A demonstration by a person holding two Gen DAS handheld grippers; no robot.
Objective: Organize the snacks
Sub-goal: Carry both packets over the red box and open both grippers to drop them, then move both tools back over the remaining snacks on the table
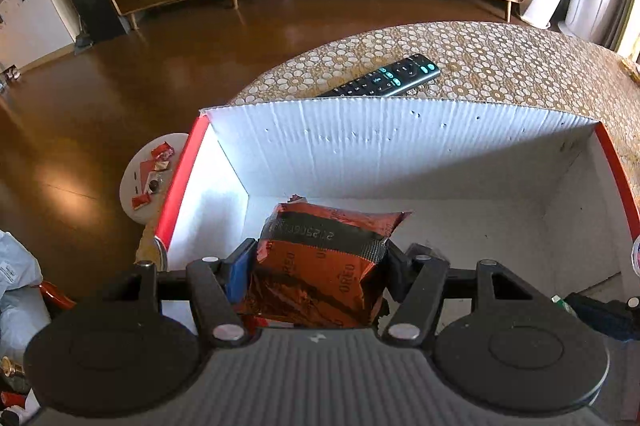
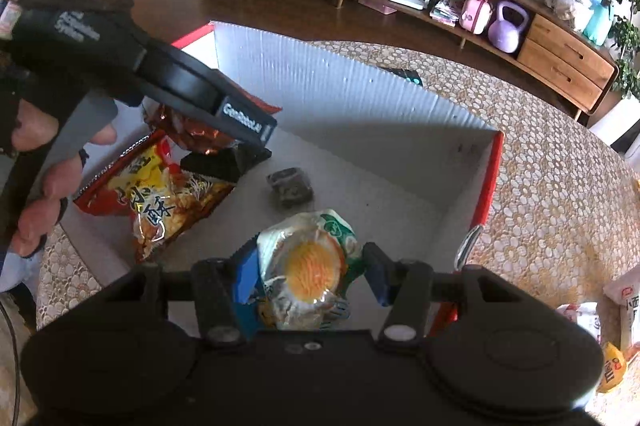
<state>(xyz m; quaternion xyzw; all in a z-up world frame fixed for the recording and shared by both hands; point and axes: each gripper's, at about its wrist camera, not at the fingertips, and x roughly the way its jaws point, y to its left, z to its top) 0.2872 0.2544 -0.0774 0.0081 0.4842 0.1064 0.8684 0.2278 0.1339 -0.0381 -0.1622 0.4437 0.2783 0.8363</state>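
Left gripper (image 1: 320, 262) clamped on orange-black Oreo packet (image 1: 320, 266), blue pads pressing both sides. Packet hangs inside white cardboard box (image 1: 360, 145) with red outer sides, near box's left wall. Black remote (image 1: 384, 77) lies on patterned tabletop (image 1: 500, 65) just beyond box's far wall.

Left tongs (image 1: 320, 262) and right tongs (image 2: 310, 272) clamped, angled downward.
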